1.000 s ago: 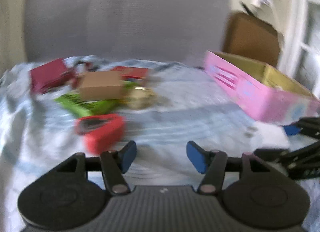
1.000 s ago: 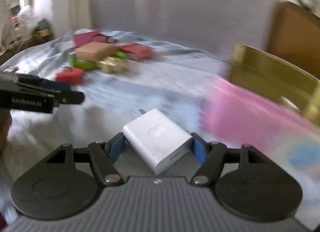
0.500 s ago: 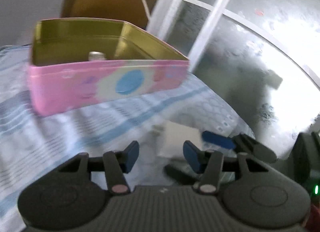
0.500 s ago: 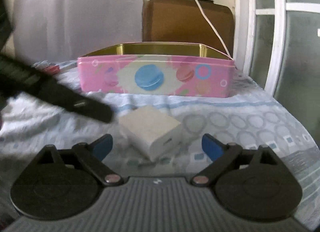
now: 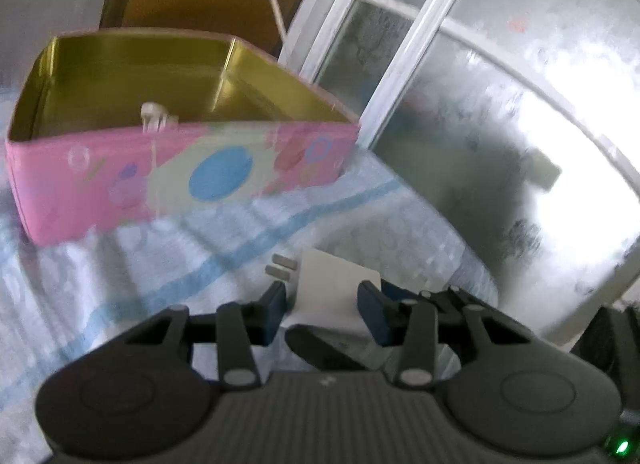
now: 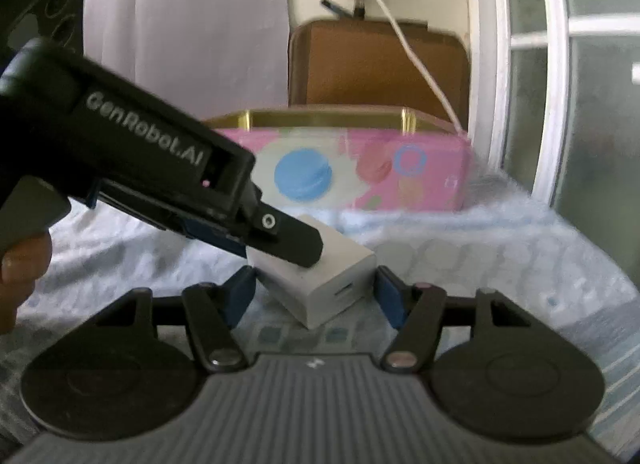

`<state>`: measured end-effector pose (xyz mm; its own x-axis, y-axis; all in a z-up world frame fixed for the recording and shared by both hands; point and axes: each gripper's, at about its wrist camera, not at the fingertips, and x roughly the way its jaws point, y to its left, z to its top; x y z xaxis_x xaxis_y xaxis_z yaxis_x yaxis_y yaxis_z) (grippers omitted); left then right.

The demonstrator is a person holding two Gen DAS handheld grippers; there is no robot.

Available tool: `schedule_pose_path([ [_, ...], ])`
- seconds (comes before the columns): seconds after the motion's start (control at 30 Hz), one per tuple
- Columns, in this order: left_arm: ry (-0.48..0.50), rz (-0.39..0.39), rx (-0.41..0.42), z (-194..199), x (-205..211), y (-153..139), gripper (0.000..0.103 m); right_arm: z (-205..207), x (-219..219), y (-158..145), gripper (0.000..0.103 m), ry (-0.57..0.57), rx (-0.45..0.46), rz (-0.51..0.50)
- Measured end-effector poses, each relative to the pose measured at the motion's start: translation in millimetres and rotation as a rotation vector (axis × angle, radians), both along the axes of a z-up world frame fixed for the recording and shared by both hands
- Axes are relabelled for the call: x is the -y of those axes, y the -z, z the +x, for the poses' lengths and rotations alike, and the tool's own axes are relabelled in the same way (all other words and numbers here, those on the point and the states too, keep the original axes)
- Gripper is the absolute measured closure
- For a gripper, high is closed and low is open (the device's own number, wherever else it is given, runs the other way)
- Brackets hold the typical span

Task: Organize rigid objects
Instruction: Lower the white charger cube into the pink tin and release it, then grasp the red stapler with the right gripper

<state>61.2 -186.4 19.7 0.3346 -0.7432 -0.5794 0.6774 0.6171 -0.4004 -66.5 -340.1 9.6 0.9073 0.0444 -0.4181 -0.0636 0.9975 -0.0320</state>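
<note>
left gripper: jaws closing around white charger, pads at its sides | right gripper: jaws closing, charger between them, pads apart from it | charger: on blue-patterned bedsheet, near pink tin
</note>
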Motion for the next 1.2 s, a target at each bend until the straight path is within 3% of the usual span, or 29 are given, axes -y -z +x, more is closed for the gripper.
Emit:
schedule_pose_path([
  [0.13,-0.011,-0.03,0.104,7.8,2.5,-34.7,0.063,8.2,-3.8,-25.2,0.036,0.004,0.112,-0.056],
  [0.3,-0.068,-0.03,0.208,46.3,16.6,-61.0,0.062,62.6,5.8,-50.1,0.036,-0.013,0.173,-0.057],
  [0.43,-0.137,-0.009,0.181,90.9,27.9,-57.4,0.062,114.6,11.9,-52.4,0.036,-0.034,0.111,-0.001],
  [0.53,-0.178,0.0,0.116,121.0,30.6,-45.6,0.062,145.2,12.5,-44.1,0.036,-0.051,0.045,0.013],
  [0.73,-0.224,0.02,0.052,146.1,37.0,-26.9,0.059,173.2,13.8,-30.0,0.034,-0.034,-0.009,0.039],
  [1.0,-0.201,-0.091,0.138,91.5,-5.3,-53.7,0.059,111.3,1.2,-45.7,0.035,-0.02,0.139,0.057],
  [1.2,-0.197,-0.074,0.225,13.8,-70.5,-50.7,0.057,60.2,-26.0,-44.1,0.035,-0.086,0.19,0.112],
])
